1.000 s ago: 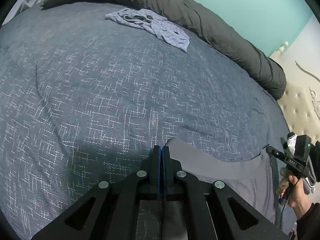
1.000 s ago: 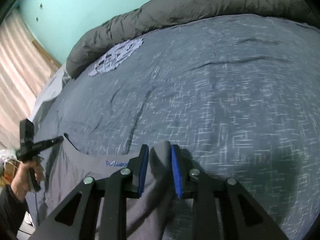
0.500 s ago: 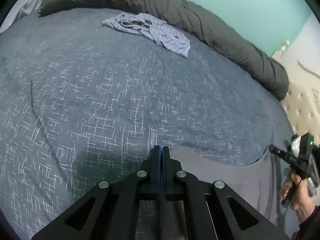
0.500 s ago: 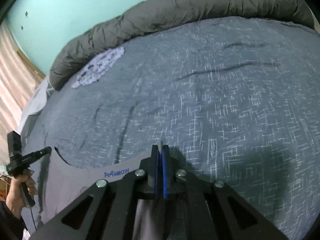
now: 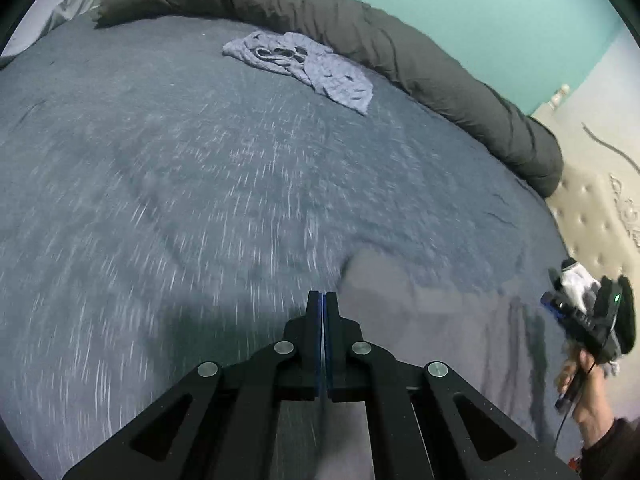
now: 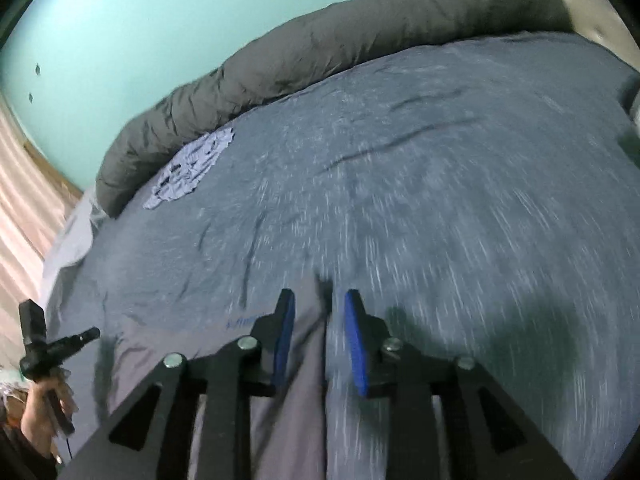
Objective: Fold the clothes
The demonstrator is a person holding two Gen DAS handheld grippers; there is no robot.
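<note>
A plain grey garment (image 5: 440, 320) lies spread on the blue patterned bed cover, near the front edge. It also shows in the right wrist view (image 6: 200, 344), with a small blue logo. My left gripper (image 5: 322, 300) is shut beside the garment's corner; no cloth shows between its pads. My right gripper (image 6: 318, 304) is open, with a fold of the grey garment lying between its blue pads (image 6: 286, 332). Each gripper shows in the other's view, held in a hand: the right gripper (image 5: 560, 308) at the far right, the left gripper (image 6: 94, 334) at the lower left.
A crumpled light blue-grey garment (image 5: 304, 64) lies far back on the bed, also in the right wrist view (image 6: 192, 168). A rolled dark grey duvet (image 5: 400, 60) lines the bed's far edge against a teal wall. A tufted beige headboard (image 5: 592, 208) stands at the right.
My right gripper has opened after being shut on the grey garment half a second ago. Both views have shifted over the bed and are blurred with motion. My left gripper stays shut.
</note>
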